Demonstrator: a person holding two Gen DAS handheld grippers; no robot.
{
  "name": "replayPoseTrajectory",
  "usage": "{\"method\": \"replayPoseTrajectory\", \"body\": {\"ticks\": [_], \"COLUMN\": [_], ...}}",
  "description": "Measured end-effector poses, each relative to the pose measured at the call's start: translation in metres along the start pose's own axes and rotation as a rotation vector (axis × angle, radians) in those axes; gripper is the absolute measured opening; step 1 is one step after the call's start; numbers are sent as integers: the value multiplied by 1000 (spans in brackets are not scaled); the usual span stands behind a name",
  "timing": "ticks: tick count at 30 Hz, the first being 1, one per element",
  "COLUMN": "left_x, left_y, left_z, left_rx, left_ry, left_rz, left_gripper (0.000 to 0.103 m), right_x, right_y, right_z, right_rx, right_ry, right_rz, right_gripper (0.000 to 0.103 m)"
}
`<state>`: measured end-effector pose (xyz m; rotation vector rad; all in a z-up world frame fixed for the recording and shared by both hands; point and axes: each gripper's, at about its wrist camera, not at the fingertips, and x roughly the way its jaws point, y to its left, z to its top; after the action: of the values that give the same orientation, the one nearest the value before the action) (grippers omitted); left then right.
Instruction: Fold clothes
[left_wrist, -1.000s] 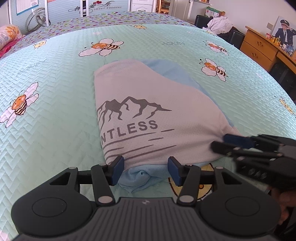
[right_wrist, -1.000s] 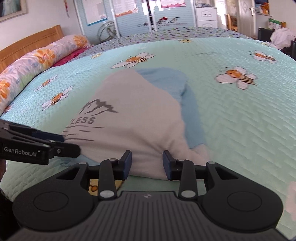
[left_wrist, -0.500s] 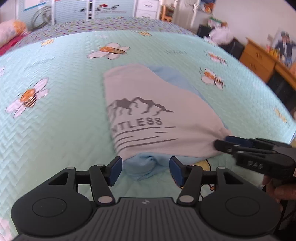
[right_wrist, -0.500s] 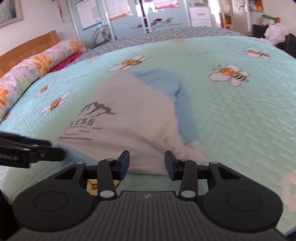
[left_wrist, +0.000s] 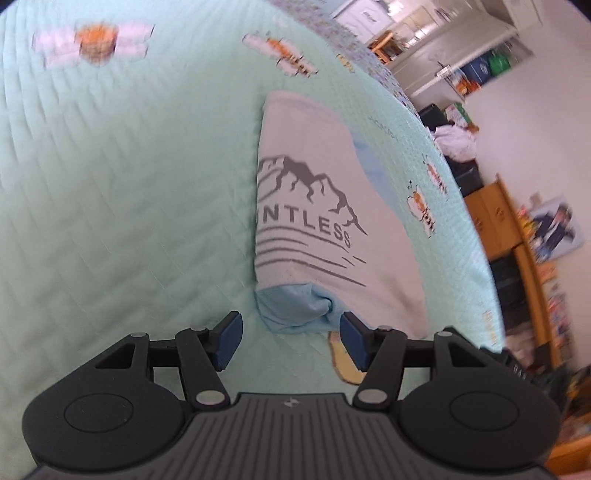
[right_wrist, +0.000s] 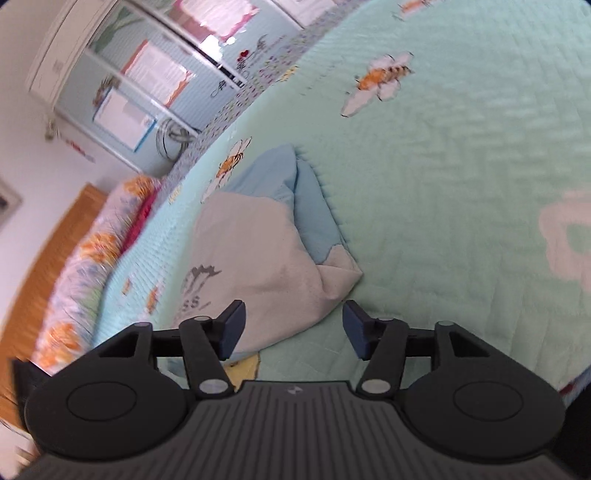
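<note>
A folded grey T-shirt (left_wrist: 314, 206) with a mountain print and light blue sleeves lies flat on the mint bee-print bedspread (left_wrist: 110, 184). My left gripper (left_wrist: 291, 339) stands open just short of the shirt's near edge. The bunched blue sleeve (left_wrist: 295, 306) sits right ahead of the gap, and neither pad touches it. In the right wrist view the shirt (right_wrist: 258, 251) shows its other near corner, with the blue fabric (right_wrist: 306, 210) behind it. My right gripper (right_wrist: 294, 329) has its jaws opening. The shirt's near edge reaches in by the left pad, unpinched.
A wooden dresser (left_wrist: 524, 266) and a pile of clothes (left_wrist: 454, 136) stand beyond the bed's right edge. A floral pillow (right_wrist: 85, 266) and wooden headboard (right_wrist: 44, 251) lie along the left side. A wardrobe (right_wrist: 147, 92) stands past the far end. Bare bedspread (right_wrist: 443, 184) lies right of the shirt.
Both wrist views have rolled sharply, in opposite directions. The right gripper's jaws have spread wider. Each gripper has nearly slid out of the other's view.
</note>
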<state>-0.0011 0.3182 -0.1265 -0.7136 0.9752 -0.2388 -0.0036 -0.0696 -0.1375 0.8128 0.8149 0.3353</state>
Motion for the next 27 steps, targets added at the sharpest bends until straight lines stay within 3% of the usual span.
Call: {"method": "replayPoseTrajectory", "body": {"ticks": [7, 11, 14, 16, 17, 18, 21, 23, 25, 27], "left_x": [15, 25, 31, 30, 28, 26, 12, 2, 0, 6], "left_y": [13, 16, 13, 5, 3, 0, 2, 4, 8, 15], "left_z": [9, 17, 24, 25, 24, 22, 15, 11, 8, 8], "left_rx": [-155, -216, -233, -198, -176, -157, -154, -157, -161, -173], "left_ry": [5, 6, 1, -5, -10, -17, -52, -59, -42, -14], "left_rz": [-94, -127, -124, -85, -75, -69, -103, -122, -117, -91], "left_gripper": [64, 66, 61, 41, 32, 28, 23, 23, 24, 31], "right_x": [9, 23, 38, 48, 51, 54, 43, 30, 20, 23], "right_y": [-31, -24, -7, 2, 5, 7, 16, 16, 6, -11], "right_z": [1, 8, 13, 15, 15, 15, 12, 10, 10, 9], "right_rx": [264, 262, 199, 166, 167, 168, 119, 106, 129, 181], "right_ry": [-21, -40, -34, -9, 5, 18, 7, -7, -16, -8], "right_rz": [117, 113, 90, 89, 93, 97, 102, 112, 106, 94], "right_gripper": [70, 73, 73, 51, 30, 21, 12, 12, 20, 56]}}
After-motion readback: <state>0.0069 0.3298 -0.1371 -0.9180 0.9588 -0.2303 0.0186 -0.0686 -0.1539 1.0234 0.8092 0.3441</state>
